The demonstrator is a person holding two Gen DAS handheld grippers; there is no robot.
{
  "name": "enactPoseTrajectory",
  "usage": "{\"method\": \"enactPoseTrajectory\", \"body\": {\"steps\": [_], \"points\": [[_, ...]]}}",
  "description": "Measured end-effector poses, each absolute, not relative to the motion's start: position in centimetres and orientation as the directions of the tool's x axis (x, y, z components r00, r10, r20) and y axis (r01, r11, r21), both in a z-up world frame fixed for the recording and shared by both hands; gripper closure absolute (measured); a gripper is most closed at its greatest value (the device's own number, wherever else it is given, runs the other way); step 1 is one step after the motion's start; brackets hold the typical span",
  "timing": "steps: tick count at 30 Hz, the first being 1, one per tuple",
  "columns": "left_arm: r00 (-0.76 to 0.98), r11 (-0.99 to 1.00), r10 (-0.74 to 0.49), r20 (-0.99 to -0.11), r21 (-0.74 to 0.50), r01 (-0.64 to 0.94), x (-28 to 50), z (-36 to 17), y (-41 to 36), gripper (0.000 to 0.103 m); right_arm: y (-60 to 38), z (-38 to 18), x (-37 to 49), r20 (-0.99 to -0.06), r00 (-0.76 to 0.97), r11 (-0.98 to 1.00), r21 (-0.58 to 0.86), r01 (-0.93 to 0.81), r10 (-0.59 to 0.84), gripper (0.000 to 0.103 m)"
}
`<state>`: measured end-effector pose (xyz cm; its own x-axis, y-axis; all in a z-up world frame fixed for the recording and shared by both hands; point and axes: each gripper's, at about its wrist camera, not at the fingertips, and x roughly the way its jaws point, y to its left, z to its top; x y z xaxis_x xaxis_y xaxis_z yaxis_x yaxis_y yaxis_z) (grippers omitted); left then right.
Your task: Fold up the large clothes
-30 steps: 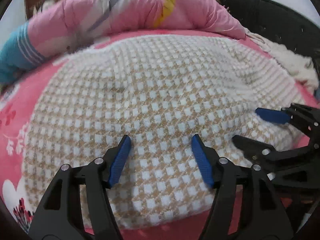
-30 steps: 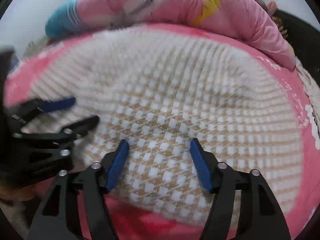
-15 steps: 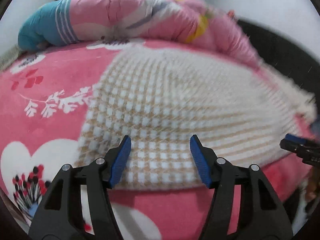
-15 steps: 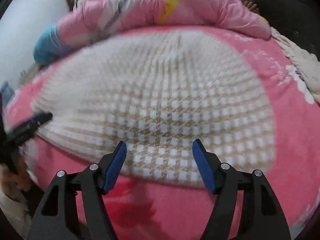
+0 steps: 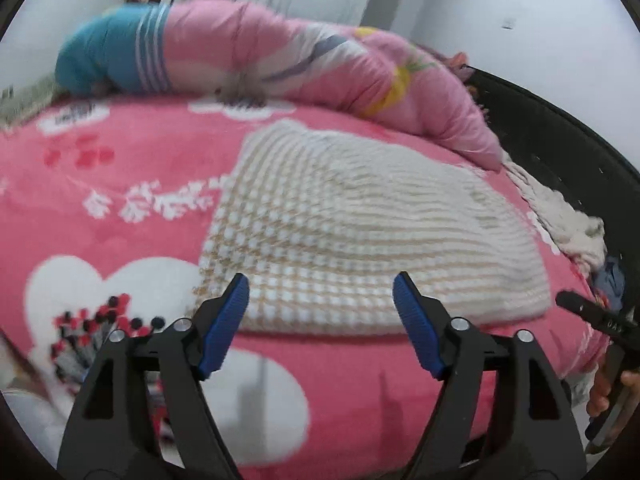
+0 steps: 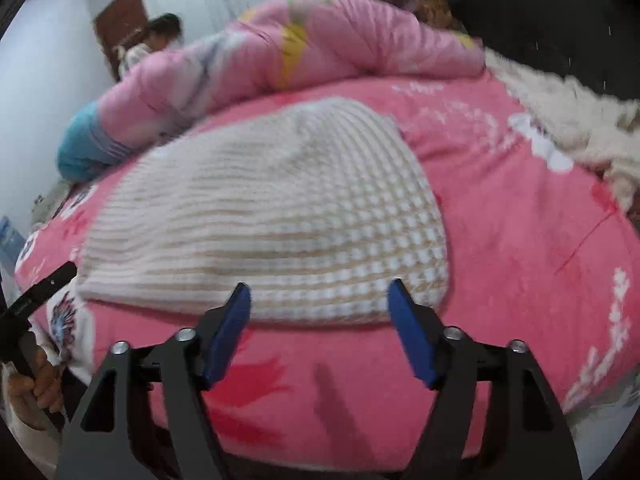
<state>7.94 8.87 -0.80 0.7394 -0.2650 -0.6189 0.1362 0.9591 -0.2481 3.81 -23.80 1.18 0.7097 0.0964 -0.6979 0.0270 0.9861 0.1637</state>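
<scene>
left gripper (image 5: 321,300): jaws opening, nothing between | right gripper (image 6: 319,304): jaws opening, nothing between | checked garment (image 5: 360,236): folded flat on pink bedspread (image 5: 120,184)

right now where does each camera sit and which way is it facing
Left wrist: on the left gripper, looking forward and down over the bed's near edge at the checked garment; own two blue fingers show, jaws opening with nothing between, and the right gripper at the right edge.
Right wrist: on the right gripper, same downward view; own fingers, jaws opening and empty, left gripper at the left edge.
Shared: garment, pink blanket, rolled quilt.
</scene>
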Motion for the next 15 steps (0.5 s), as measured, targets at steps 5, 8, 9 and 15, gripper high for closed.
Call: {"method": "enactPoseTrajectory", "body": {"steps": [5,8,9,15], "points": [[0.755,0.965,-0.262,-0.601,-0.184,0.189,4.4,2.5,5.5,0.014,-19.6,2.7,1.7,-0.661,0.747,0.997,0.071,-0.041,0.078,0.011],[0.741,0.973,-0.230,-0.631,-0.150,0.175,3.8,3.3,3.9,0.009,-18.6,3.8,1.1,-0.648,0.760,0.999,0.034,-0.032,0.046,0.010],[0.739,0.978,-0.207,-0.642,-0.133,0.159,3.7,3.4,3.5,0.009,-18.7,3.9,1.4,-0.641,0.767,1.000,0.018,-0.023,0.029,0.010],[0.788,0.999,0.000,-0.616,0.035,0.028,3.2,4.3,1.6,0.008,-18.5,5.4,0.5,-0.599,0.800,0.999,-0.006,0.045,-0.039,0.007]]}}
